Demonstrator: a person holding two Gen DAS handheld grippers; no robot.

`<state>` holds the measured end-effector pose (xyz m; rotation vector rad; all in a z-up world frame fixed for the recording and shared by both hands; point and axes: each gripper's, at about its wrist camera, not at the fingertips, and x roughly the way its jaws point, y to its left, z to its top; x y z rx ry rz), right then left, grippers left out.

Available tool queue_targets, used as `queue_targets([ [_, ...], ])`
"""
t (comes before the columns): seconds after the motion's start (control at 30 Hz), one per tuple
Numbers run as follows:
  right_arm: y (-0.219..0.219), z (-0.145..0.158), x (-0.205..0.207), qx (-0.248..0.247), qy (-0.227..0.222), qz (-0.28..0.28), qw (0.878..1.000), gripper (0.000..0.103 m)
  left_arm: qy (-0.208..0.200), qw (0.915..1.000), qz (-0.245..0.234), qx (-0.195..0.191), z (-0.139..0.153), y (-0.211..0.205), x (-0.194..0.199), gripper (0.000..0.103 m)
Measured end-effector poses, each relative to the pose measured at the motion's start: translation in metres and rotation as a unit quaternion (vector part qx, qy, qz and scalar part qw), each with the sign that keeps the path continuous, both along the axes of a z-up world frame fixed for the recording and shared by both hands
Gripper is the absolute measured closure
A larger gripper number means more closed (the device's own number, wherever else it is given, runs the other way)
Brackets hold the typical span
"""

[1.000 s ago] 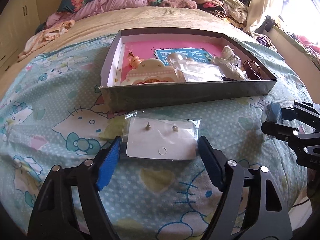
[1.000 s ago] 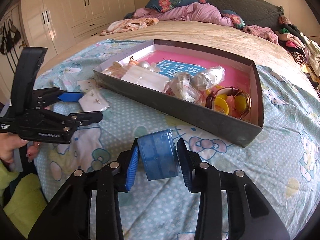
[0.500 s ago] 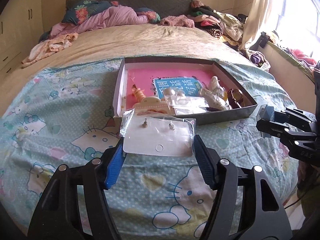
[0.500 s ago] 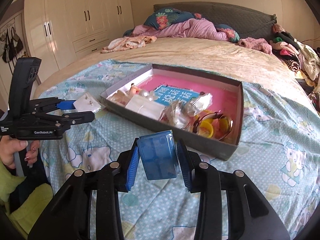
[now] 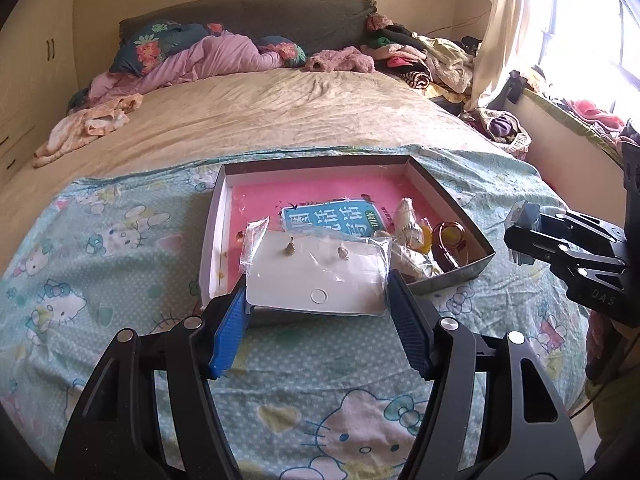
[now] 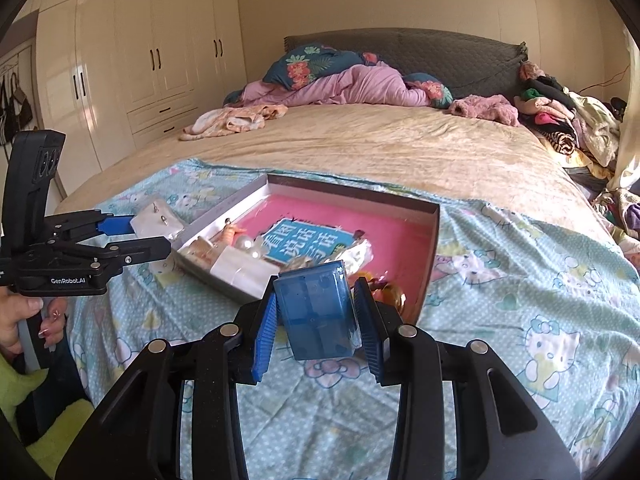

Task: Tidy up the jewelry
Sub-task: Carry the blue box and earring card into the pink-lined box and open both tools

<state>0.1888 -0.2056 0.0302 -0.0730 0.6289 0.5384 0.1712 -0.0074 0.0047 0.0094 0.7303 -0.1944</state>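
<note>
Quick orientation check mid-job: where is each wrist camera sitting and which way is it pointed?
Left wrist: on the left gripper, looking down its fingers at the earring card they hold, above the open box.
Right wrist: on the right gripper, tilted down toward the bed's head; its fingers clamp the blue case. A hand shows at left.
Shared: box, Hello Kitty sheet, and each view shows the other gripper.

Sunlit bedroom: cream wardrobes [image 6: 132, 68], grey headboard [image 6: 440, 56], bright curtained window [image 5: 580, 20], cream walls.
</note>
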Motion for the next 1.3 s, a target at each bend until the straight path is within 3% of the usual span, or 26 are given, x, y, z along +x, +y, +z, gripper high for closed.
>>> queue_targets([
  [1.0,-0.025,0.021,0.033,0.018,-0.032,-0.032,0.999,0.067,-0.013,0.9995,-0.027,0.008,0.015,-0.042,0.051,0.046],
  [1.3,-0.028,0.012,0.051,0.023,-0.015,-0.039,0.999,0.067,-0.005,0.9997,-0.022,0.006,0.001,-0.045,0.069,0.045],
])
